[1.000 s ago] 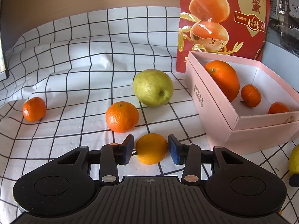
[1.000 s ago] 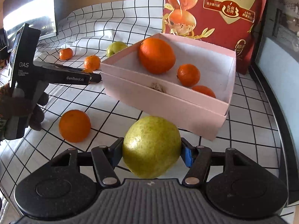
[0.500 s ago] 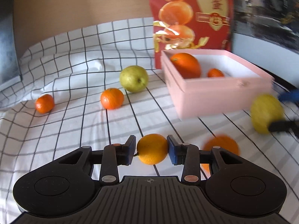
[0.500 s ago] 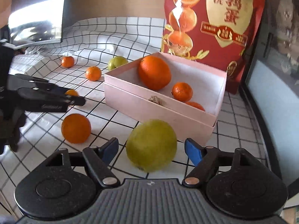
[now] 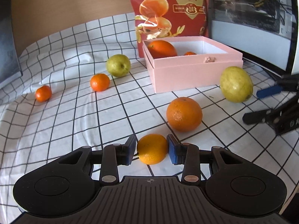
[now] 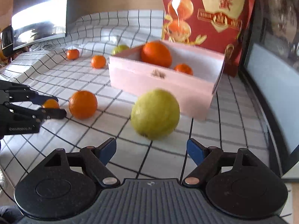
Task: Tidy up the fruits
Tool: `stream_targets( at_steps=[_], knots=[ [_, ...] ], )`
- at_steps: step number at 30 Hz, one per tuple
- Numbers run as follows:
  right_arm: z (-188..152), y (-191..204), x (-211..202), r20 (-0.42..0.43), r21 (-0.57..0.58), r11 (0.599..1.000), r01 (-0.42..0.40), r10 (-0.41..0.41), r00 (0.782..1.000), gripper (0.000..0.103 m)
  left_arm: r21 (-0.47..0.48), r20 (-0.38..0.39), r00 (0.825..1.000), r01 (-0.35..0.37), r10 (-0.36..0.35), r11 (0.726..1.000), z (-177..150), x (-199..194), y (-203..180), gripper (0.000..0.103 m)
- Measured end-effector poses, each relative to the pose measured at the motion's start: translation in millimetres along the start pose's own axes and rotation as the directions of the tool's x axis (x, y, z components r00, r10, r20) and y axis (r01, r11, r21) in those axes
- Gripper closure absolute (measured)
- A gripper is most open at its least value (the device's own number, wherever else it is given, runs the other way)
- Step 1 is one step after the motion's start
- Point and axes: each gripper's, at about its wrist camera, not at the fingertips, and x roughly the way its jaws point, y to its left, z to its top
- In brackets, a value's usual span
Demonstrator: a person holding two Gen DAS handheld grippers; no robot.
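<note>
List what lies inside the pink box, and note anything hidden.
Inside the pink box: a large orange and one small mandarin. The near wall hides the floor, so more could be there.

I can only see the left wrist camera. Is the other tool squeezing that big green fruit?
Observer: No. The right tool is opening, and the green fruit sits on the cloth past its pads, untouched.
Operator: Is that orange bit in the pink box a whole fruit?
Observer: Yes. In the pink box it's a whole small orange, to the right of the big orange. The front wall could hide more.
</note>
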Motion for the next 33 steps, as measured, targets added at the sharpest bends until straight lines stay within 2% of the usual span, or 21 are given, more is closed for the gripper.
stream_targets(
  at_steps=[7,9,12,19,26,29,31,33],
  knots=[
    [-4,-1,5,-0.023,0.026,1.000,0.003,-0.003,1.000,0.013,-0.055,0.002,1.000,0.011,-0.011,0.998,0,2,3,0.061],
    [-5,-1,7,-0.033,0.026,1.000,-0.009,0.010,0.999,0.004,-0.068,0.002,1.000,0.015,-0.015,0.998,0,2,2,0.061],
    [-6,1,7,-0.036,0.022,1.000,-0.013,0.014,0.999,0.000,-0.084,0.002,1.000,0.024,-0.024,0.996,0,2,3,0.061],
    [-8,2,7,-0.034,0.012,1.000,-0.020,0.021,0.999,0.000,-0.099,-0.011,0.999,0.048,-0.050,0.994,3,4,4,0.056],
    [-7,2,4,-0.051,0.013,1.000,-0.021,0.022,0.998,0.000,-0.130,-0.008,0.998,0.061,-0.063,0.990,6,8,10,0.058],
    [-7,2,3,-0.052,0.003,1.000,-0.027,0.028,0.998,0.000,-0.212,0.002,0.992,0.123,-0.125,0.969,8,6,23,0.059],
    [-9,1,2,-0.041,-0.002,0.999,-0.035,0.035,0.999,0.000,-0.290,0.040,0.984,0.179,-0.174,0.940,11,1,37,0.059],
    [-10,-2,1,-0.033,0.005,0.999,-0.047,0.047,0.998,0.000,-0.349,0.084,0.978,0.209,-0.191,0.914,14,-6,50,0.059]
  ],
)
